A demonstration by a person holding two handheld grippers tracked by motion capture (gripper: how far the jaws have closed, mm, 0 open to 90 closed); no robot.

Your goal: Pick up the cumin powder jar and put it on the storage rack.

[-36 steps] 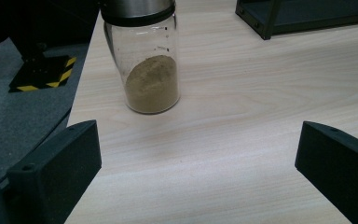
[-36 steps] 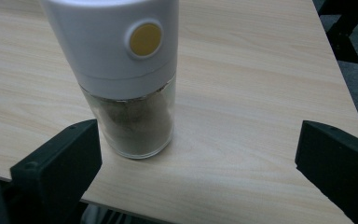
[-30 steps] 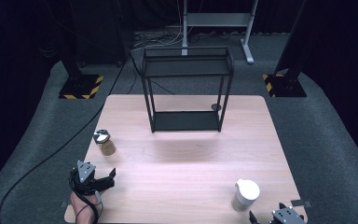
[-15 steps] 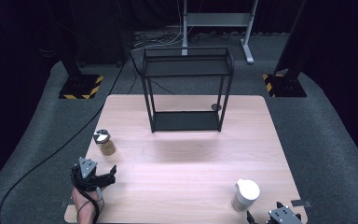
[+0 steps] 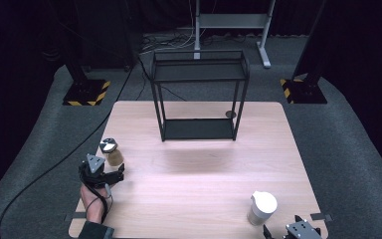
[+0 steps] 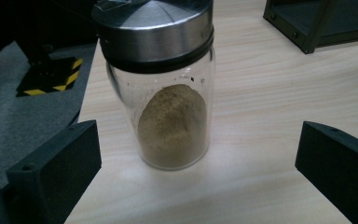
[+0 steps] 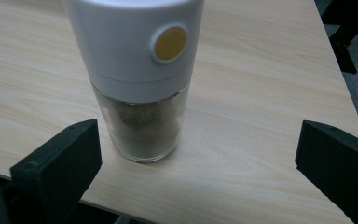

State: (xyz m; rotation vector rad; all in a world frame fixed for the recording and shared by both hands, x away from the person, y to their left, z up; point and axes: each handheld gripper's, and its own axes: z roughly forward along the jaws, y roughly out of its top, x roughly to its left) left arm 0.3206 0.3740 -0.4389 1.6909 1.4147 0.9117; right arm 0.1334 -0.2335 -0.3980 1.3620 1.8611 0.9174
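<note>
Closer now than a moment ago, the left gripper [image 5: 110, 175] has its jaws spread either side of the spice jar [image 6: 161, 88], well left of the black rack [image 5: 199, 97]. Glass looks slippery and breakable; I'd grip mid-body. Right gripper [image 7: 196, 172] gapes before the grinder [image 7: 140, 74].

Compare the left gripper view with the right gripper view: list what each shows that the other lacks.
Left gripper view: a glass jar with a metal lid, part-filled with tan powder, plus a corner of the black shelf rack. Right gripper view: a white-topped grinder with a yellow button. Both: two open black jaws flanking an upright container on the wooden table.
</note>
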